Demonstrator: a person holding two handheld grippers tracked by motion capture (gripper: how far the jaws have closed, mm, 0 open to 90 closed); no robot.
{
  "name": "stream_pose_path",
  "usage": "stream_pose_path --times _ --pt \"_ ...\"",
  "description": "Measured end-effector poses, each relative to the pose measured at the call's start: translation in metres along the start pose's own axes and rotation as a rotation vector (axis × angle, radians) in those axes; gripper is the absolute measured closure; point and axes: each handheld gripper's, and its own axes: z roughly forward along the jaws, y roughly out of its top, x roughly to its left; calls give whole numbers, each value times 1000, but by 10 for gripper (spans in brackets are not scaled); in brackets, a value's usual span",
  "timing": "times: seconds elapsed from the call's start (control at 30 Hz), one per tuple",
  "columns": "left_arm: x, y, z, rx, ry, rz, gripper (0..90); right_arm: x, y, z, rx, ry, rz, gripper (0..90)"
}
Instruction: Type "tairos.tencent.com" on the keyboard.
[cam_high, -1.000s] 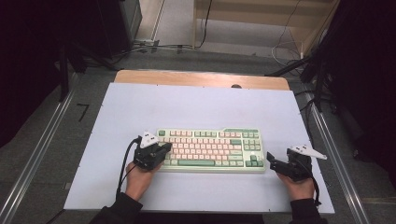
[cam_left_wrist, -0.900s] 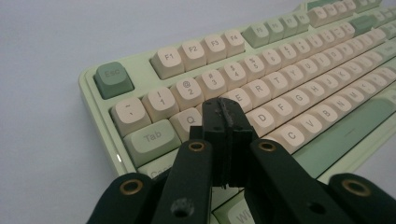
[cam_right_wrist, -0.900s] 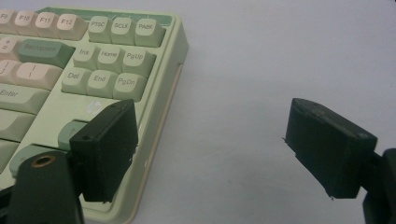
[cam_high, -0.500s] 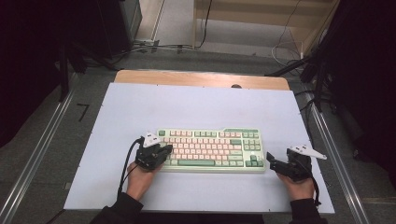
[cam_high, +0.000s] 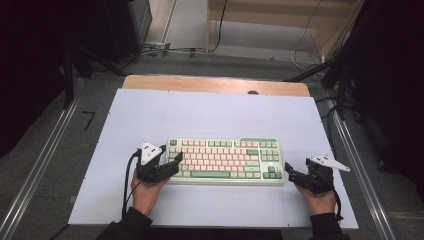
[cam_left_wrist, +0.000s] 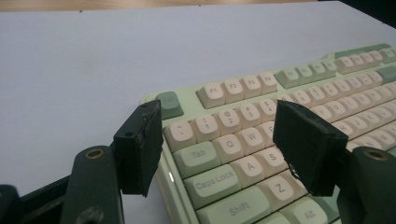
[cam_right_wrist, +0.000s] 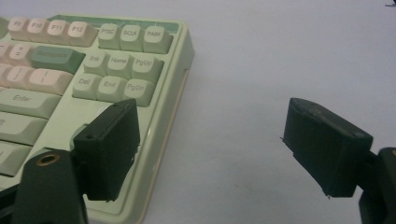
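Note:
A pale green keyboard (cam_high: 225, 160) with pink and green keys lies across the near middle of the white table mat (cam_high: 210, 120). My left gripper (cam_high: 176, 164) is at its left end and its jaws have just been opening. In the left gripper view the left gripper (cam_left_wrist: 218, 109) stands open: one jaw hangs off the keyboard's (cam_left_wrist: 243, 93) left edge and the other over the letter keys, with that corner between them untouched. My right gripper (cam_high: 289, 172) waits at the right end. There the right gripper (cam_right_wrist: 210, 107) is open, one jaw over the keyboard's (cam_right_wrist: 116, 60) near right corner and the other over bare mat.
A wooden table edge (cam_high: 215, 84) shows behind the mat. Metal rails (cam_high: 40, 170) run along both sides. Cables (cam_high: 165, 50) lie on the floor beyond. Bare mat stretches behind the keyboard and to the right of it.
The left gripper's jaws have spread apart at the keyboard's left end and the hand has shifted slightly. The right hand and the keyboard have stayed put.

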Motion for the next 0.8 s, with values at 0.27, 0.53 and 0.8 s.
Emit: stream_pose_path --times 0.27,0.53,0.8 --pt "10 -5 -2 14 37 -40 337 11 4 2 -13 28 -13 190" --pt "14 -11 -14 -3 80 -35 338 42 17 12 -31 116 -58 215" --pt "24 -20 -29 -10 136 -59 337 83 31 30 -25 203 -133 240"
